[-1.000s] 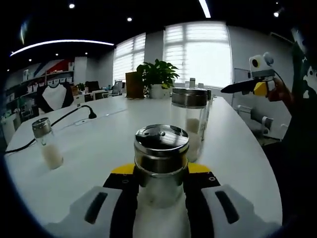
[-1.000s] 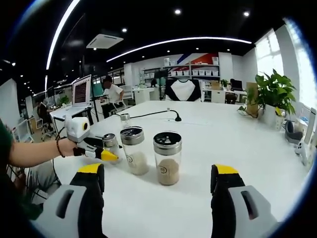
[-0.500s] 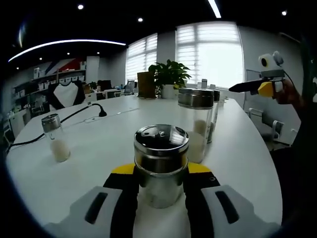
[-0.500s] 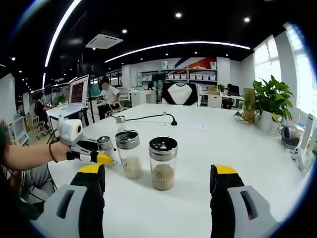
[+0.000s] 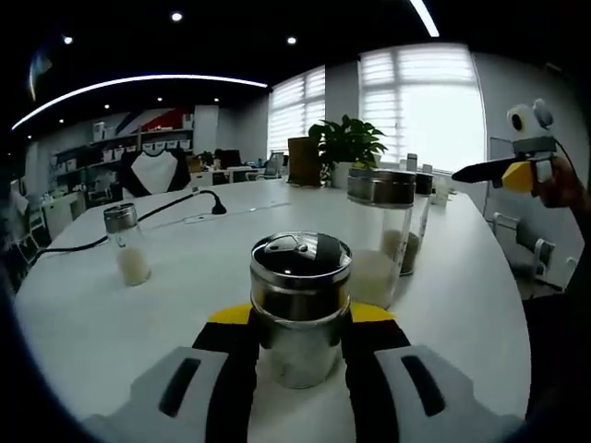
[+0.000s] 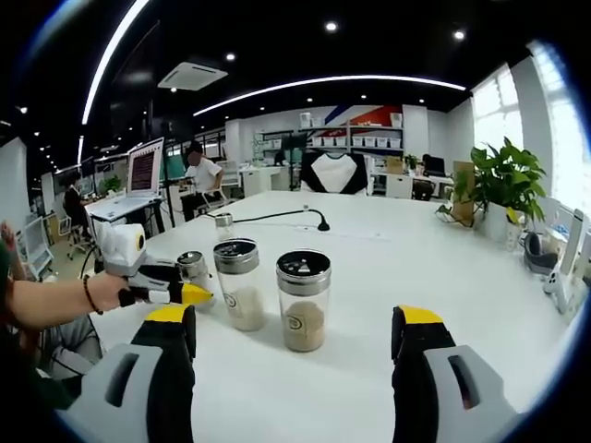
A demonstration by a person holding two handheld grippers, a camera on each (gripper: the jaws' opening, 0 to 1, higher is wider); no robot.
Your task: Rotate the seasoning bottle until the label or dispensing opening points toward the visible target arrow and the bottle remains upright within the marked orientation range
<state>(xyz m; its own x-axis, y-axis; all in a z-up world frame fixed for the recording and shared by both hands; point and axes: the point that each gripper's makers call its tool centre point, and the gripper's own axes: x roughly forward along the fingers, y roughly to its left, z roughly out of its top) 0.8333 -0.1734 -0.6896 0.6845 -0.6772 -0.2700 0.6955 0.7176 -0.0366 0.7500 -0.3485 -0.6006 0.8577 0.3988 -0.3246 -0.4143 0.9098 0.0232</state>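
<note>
On the white table (image 5: 83, 314), seen from the left gripper view, four seasoning shakers w/ metal lids are set upright, and a potted plant (image 5: 346, 148) is seen at the far edge nr the window. The tallest jar (image 5: 377, 235), just behind the gripped one, is partly filled w/ pale granules; a second jar (image 5: 417, 221) is half hidden behind it, holding something tan at the bottom. The seasoning bottle (image 5: 300, 305) is clamped between the jaws of the left gripper (image 5: 300, 355), upright, its perforated steel lid turned to the camera; contents cannot be told. A small shaker (image 5: 126, 245) w/ white powder in its lower half is stood well apart to the left, nr a black cable (image 5: 175, 205). In the right gripper view, the right gripper (image 6: 295, 346) is held wide open w/ nothing between the jaws; beyond it the brown-filled jar (image 6: 303, 300) and the pale-filled jar (image 6: 240, 283) are stood side by side, apart, each marked w/ a round logo.
</note>
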